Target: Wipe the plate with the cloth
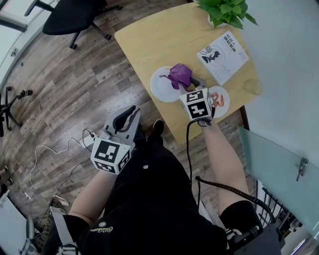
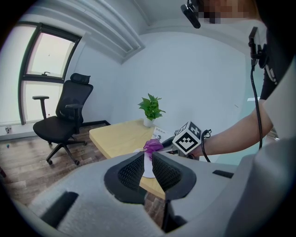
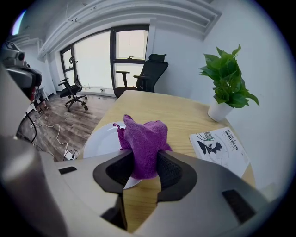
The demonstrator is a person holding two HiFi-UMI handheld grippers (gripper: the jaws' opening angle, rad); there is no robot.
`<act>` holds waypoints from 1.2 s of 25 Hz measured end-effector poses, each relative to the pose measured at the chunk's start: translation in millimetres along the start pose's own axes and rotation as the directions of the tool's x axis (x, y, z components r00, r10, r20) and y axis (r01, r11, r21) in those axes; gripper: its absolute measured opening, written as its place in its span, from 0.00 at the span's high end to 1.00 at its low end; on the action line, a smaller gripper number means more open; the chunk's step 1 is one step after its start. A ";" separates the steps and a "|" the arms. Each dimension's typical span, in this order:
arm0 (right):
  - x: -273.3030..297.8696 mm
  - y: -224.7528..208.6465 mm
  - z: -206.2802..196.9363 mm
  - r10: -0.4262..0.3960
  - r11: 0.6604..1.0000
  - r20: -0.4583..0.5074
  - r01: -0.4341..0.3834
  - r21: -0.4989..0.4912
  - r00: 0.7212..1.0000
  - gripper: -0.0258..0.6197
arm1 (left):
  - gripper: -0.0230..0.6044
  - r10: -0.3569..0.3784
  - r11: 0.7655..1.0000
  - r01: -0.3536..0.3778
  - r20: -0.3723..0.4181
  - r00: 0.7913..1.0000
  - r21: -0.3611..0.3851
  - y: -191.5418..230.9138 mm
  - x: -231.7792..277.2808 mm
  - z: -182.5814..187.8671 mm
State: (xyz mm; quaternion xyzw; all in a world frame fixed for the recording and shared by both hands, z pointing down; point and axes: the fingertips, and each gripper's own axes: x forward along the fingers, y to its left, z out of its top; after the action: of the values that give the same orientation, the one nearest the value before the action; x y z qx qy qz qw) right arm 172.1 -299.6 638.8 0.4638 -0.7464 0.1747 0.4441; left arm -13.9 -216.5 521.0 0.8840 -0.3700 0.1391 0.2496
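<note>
A white plate (image 1: pixel 160 85) lies near the front edge of the yellow wooden table (image 1: pixel 149 40). My right gripper (image 1: pixel 192 84) is shut on a bunched purple cloth (image 1: pixel 180 75), which it holds upright just above the plate's right rim. In the right gripper view the cloth (image 3: pixel 144 139) rises from between the jaws (image 3: pixel 145 165), with the plate (image 3: pixel 99 141) behind and to the left. My left gripper (image 1: pixel 127 116) hangs off the table over the person's lap, its jaws a narrow gap apart and empty (image 2: pixel 148 167). From there the cloth (image 2: pixel 152 146) shows in the distance.
A small second plate (image 1: pixel 222 93) sits right of the right gripper. A booklet (image 1: pixel 223 56) and a potted plant (image 1: pixel 227 11) occupy the table's far right. A black office chair (image 1: pixel 75 15) and loose cables (image 1: pixel 55 149) are on the wood floor at left.
</note>
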 end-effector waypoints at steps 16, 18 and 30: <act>-31.2 59.3 -37.9 0.107 0.994 0.005 -0.107 -0.013 0.994 0.74 | 0.88 -0.011 1.000 0.011 0.001 1.000 0.014 -2.8 6.8 1.5; -31.6 58.5 -38.2 0.105 0.994 0.010 -0.105 -0.005 0.994 0.74 | 0.88 -0.012 1.000 0.012 0.001 1.000 0.016 -3.5 7.1 2.4; -13.1 -33.0 -13.8 -0.063 0.998 -0.013 0.063 -0.007 0.998 0.74 | 0.88 -0.003 1.000 0.003 -0.006 1.000 0.015 -2.6 2.4 1.1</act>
State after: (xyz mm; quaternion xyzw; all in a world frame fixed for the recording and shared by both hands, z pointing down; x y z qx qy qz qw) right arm 209.3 -300.1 630.5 0.4843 -0.7292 0.1611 0.4559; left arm -10.3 -216.9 520.2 0.8859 -0.3670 0.1442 0.2444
